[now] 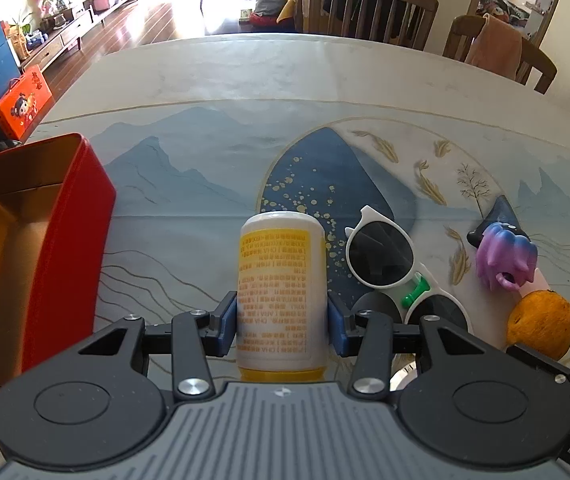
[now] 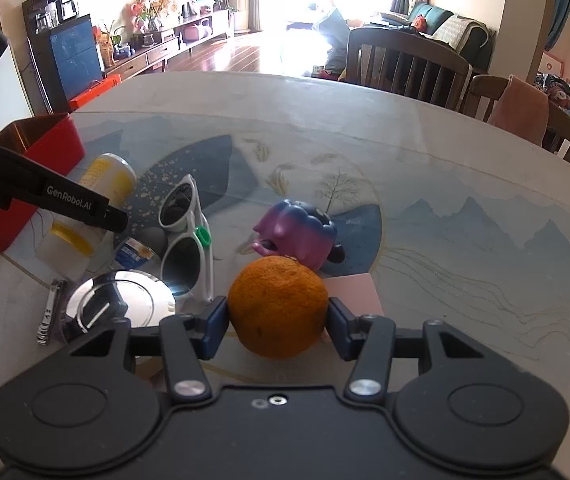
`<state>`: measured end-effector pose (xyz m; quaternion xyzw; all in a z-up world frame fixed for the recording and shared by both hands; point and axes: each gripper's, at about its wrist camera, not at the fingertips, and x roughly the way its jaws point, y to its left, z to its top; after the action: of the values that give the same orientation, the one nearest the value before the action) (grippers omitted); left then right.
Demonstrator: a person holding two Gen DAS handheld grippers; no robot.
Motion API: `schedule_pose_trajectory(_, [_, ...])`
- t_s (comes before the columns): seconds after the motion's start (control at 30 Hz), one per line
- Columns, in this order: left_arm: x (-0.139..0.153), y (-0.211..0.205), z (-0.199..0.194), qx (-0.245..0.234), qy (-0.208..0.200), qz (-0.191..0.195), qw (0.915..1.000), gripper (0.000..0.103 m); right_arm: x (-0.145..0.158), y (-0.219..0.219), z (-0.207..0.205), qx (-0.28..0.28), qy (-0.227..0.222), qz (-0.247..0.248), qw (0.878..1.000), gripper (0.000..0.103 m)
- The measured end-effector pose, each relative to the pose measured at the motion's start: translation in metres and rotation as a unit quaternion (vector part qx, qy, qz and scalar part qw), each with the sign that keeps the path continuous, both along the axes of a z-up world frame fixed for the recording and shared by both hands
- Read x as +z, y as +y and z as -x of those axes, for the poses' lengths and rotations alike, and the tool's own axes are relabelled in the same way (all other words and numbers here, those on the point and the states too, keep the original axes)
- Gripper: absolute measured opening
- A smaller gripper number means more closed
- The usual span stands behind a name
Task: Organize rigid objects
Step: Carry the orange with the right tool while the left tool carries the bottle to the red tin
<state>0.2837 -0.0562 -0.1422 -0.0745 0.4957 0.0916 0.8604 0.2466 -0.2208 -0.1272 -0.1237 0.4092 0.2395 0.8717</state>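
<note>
My left gripper (image 1: pixel 283 320) is shut on a white and yellow bottle (image 1: pixel 282 292), which points forward over the table; it also shows in the right wrist view (image 2: pixel 105 178). My right gripper (image 2: pixel 279 322) is shut on an orange (image 2: pixel 279 306), seen too in the left wrist view (image 1: pixel 541 330). An open red box (image 1: pixel 37 240) with a gold inside stands left of the bottle and shows in the right wrist view (image 2: pixel 45 148). White sunglasses (image 1: pixel 397 272) and a purple toy figure (image 1: pixel 507 258) lie between the grippers.
The right wrist view shows the sunglasses (image 2: pixel 187 240), the purple toy (image 2: pixel 299 234), a pink card (image 2: pixel 355 292), a round metal lid (image 2: pixel 121 304), nail clippers (image 2: pixel 49 314), a small white jar (image 2: pixel 65 246) and a blue packet (image 2: pixel 135 252). Wooden chairs (image 1: pixel 369 4) stand behind the table.
</note>
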Motion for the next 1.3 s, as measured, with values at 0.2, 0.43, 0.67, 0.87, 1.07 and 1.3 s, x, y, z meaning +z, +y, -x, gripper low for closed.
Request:
schedule_pose_trajectory(0.2, [0.015,0.003,0.011,0.006,-0.001,0.009,0.9999,0.045,0.017,-0.001,0.009,0.008,-0.010,-0.009,1.000,0.052])
schedule_pose_trajectory(0.43, [0.033,0.003,0.027,0.001,-0.009,0.008,0.9999,0.045,0.039,0.002,0.020,0.027,-0.018,-0.015,0.999,0.051])
schedule_pose_trajectory(0.67, [0.038,0.011,0.046,0.003,-0.012,0.012,0.9999,0.044,0.054,0.012,0.031,0.047,-0.035,-0.022,0.998,0.051])
schedule_pose_trajectory(0.87, [0.050,0.027,0.062,0.006,-0.029,0.021,0.9994,0.044,0.063,0.026,0.039,0.057,-0.035,-0.024,0.997,0.052])
schedule_pose_trajectory(1.07, [0.068,0.053,0.076,0.001,-0.045,0.029,0.9986,0.044,0.072,0.051,0.048,0.066,-0.048,-0.023,0.996,0.052])
schedule_pose_trajectory(1.3, [0.087,0.101,0.086,0.000,-0.069,0.035,0.9970,0.044,0.083,0.098,0.056,0.077,-0.054,-0.023,0.995,0.052])
